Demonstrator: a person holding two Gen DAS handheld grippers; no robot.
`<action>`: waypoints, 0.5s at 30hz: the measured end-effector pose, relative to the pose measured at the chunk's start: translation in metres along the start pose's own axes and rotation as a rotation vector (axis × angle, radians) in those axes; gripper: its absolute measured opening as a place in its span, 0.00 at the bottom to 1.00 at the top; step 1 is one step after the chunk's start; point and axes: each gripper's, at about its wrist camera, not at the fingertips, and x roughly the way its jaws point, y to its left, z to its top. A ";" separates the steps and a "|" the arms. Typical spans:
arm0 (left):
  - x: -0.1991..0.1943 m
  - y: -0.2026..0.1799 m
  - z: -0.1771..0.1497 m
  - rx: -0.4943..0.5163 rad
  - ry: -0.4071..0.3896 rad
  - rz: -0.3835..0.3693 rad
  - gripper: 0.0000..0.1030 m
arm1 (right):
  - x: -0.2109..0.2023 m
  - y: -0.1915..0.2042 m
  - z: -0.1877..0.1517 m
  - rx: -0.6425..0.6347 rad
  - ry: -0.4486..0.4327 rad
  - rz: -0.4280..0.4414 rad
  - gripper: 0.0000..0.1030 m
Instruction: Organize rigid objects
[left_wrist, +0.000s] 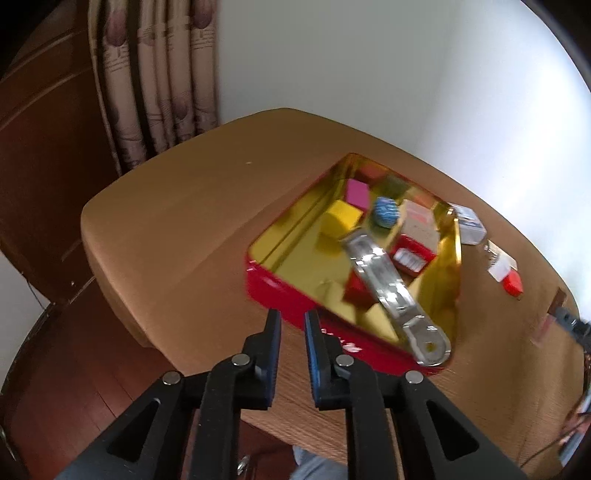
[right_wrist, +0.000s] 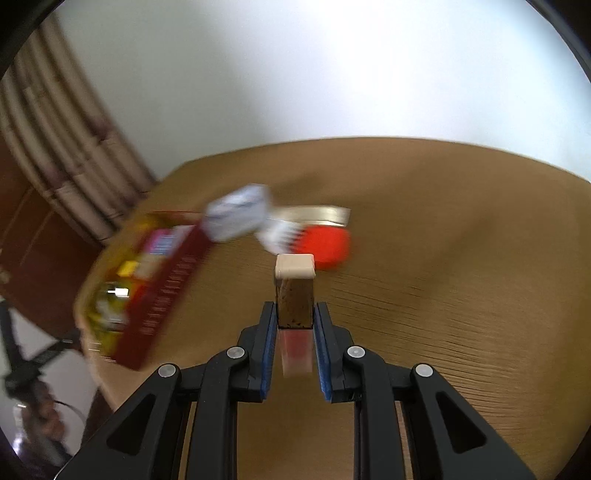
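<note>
Looking along the left gripper (left_wrist: 291, 317), its 2 blue-padded jaws stand a little apart with nothing between them, just short of the near red wall of the tin tray (left_wrist: 295, 299). The tray sits on the wooden table (left_wrist: 177, 206), gold inside, and already holds a yellow block (left_wrist: 345, 216), a pink block (left_wrist: 357, 195), a blue ball (left_wrist: 386, 212), a small card box (left_wrist: 415, 240) and a metal can opener (left_wrist: 391, 291) lying slantwise over the near rim. Just beyond the far rim lie a pale packet (left_wrist: 471, 225) and a red-capped bottle (left_wrist: 504, 271) on its side.

From the right wrist, the right gripper (right_wrist: 294, 314) is clamped on a small brown bottle with a cream cap (right_wrist: 295, 288), cap pointing away, raised over the bare table. The tray (right_wrist: 162, 295) lies off to the left, blurred.

Judging by this, the step is carrying that bottle to the tray. Doing it well likely means keeping the grip firm, crossing the rim with clearance, and choosing the open gold floor at the tray's left, away from the can opener. The left gripper could steady the near wall.

Smooth wood-grain tabletop, rounded corners; white wall behind, patterned curtain (left_wrist: 155, 74) and dark wooden floor.
</note>
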 end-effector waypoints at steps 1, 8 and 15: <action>0.001 0.002 0.000 -0.011 0.004 -0.007 0.15 | 0.001 0.018 0.007 -0.022 0.002 0.031 0.19; 0.005 0.019 -0.004 -0.040 0.026 -0.080 0.17 | 0.029 0.126 0.045 -0.148 0.024 0.174 0.19; 0.001 0.010 -0.004 -0.013 0.028 -0.126 0.17 | 0.044 0.176 0.065 -0.215 0.035 0.182 0.20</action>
